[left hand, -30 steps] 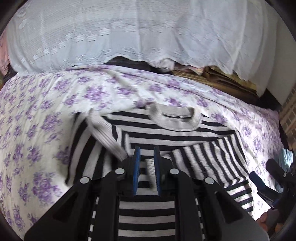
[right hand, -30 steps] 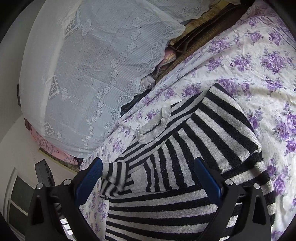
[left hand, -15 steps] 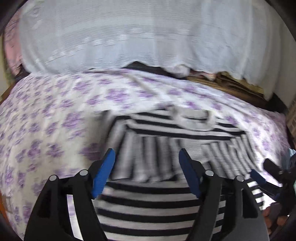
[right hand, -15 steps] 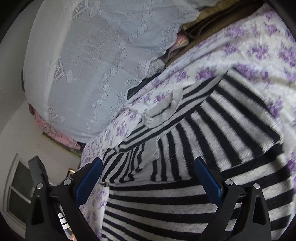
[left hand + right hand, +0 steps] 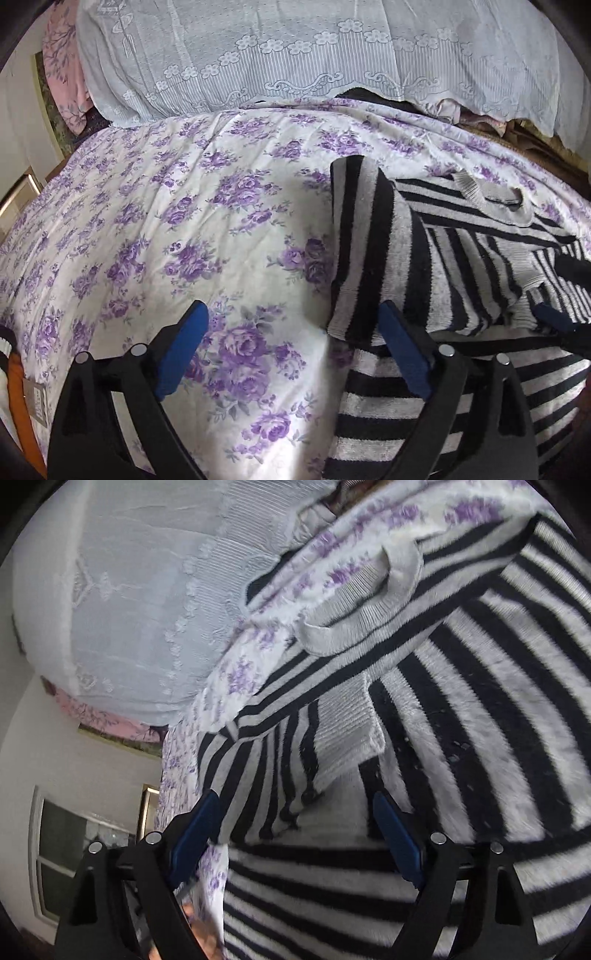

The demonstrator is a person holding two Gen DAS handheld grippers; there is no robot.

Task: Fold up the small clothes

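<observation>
A small black-and-grey striped sweater (image 5: pixel 454 280) lies on the floral bedspread (image 5: pixel 184 229), both sleeves folded in across its chest. Its grey ribbed collar (image 5: pixel 506 199) points to the far side. My left gripper (image 5: pixel 291 325) is open and empty, low over the bedspread at the sweater's left edge, its right finger beside the folded left sleeve (image 5: pixel 369 243). My right gripper (image 5: pixel 295 812) is open and empty, close above the sweater's middle (image 5: pixel 461 738), near a grey ribbed cuff (image 5: pixel 347 723). The collar also shows in the right wrist view (image 5: pixel 369 602).
A white lace cover (image 5: pixel 295 55) drapes a pile along the bed's far side. Pink cloth (image 5: pixel 62 66) lies at the far left. An orange strip (image 5: pixel 18 398) sits at the bed's near left edge. A window (image 5: pixel 62 849) shows in the wall beyond.
My left gripper let go of the left sleeve, opened and moved left off the sweater. The sleeve now lies folded inward. My right gripper moved closer over the sweater, still open.
</observation>
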